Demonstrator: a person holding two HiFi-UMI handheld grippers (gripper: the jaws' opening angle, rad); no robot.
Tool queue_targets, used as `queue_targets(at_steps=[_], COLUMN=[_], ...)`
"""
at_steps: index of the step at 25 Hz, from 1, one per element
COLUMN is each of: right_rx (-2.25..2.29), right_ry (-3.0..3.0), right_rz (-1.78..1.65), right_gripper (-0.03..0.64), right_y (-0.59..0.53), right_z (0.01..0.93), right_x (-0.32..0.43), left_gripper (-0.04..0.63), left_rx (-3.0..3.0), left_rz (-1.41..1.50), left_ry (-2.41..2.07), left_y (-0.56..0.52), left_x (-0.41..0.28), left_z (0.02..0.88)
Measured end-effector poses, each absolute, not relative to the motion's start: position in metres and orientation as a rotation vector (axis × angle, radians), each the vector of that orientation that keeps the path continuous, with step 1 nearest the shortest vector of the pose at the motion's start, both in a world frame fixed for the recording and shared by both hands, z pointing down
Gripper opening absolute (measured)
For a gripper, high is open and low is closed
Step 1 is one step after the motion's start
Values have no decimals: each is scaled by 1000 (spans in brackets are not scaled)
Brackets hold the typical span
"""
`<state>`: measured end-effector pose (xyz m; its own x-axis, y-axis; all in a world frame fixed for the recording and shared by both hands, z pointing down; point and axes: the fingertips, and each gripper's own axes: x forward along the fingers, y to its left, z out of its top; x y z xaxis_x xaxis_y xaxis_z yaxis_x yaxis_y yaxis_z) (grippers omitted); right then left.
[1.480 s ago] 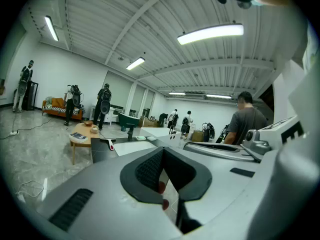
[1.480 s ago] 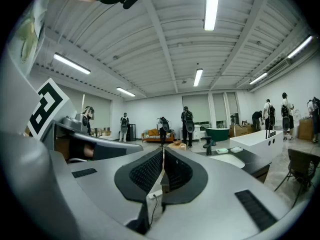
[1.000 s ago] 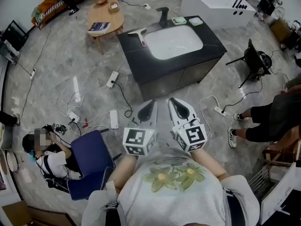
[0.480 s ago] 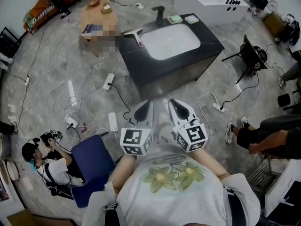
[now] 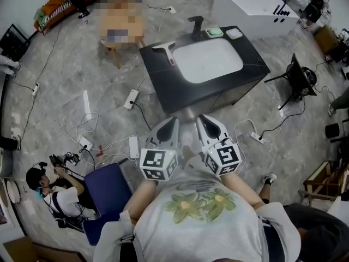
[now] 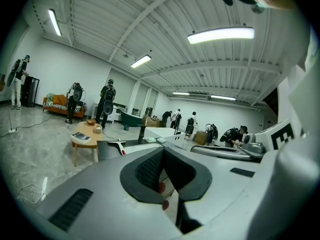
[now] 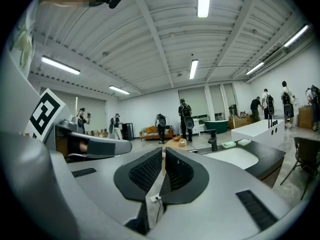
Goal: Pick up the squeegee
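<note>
Left tool [image 5: 171,122], right tool [image 5: 204,120] nearer squeegee [image 5: 167,49]

Bright even light from ceiling tubes [image 6: 220,34], soft shadows, strong fisheye bending at edges, dark corners

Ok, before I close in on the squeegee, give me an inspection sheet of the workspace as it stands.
Surface: black vanity countertop with a white sink basin, ahead of both grippers.
Job's things: squeegee lying on the countertop left of the basin, untouched.
Clutter: faucet, green soap dish and white dish along the far edge.
Grippers: left gripper and right gripper both shut, empty, short of the countertop.
Cables: plugged-in power strips scattered on the floor left of the countertop.
Surroundings: blue chair, person seated on the floor, white bathtub.
</note>
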<state>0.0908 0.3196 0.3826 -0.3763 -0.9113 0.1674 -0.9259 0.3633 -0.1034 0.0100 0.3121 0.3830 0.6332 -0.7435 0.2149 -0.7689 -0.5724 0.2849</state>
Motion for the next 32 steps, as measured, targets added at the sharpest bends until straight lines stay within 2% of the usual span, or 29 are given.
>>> queue_targets(at_steps=[18, 32], right_rx=[1591, 1439], right_ry=[-2545, -2597], right_rz=[349, 362], right_gripper=[29, 29], right_y=[167, 94], right_z=[401, 411], right_x=[115, 128], left_gripper=[9, 9], left_rx=[2389, 2296], left_rz=[160, 124], left_ry=[-1342, -1457], left_y=[167, 107], left_x=[9, 25], left_z=[401, 406])
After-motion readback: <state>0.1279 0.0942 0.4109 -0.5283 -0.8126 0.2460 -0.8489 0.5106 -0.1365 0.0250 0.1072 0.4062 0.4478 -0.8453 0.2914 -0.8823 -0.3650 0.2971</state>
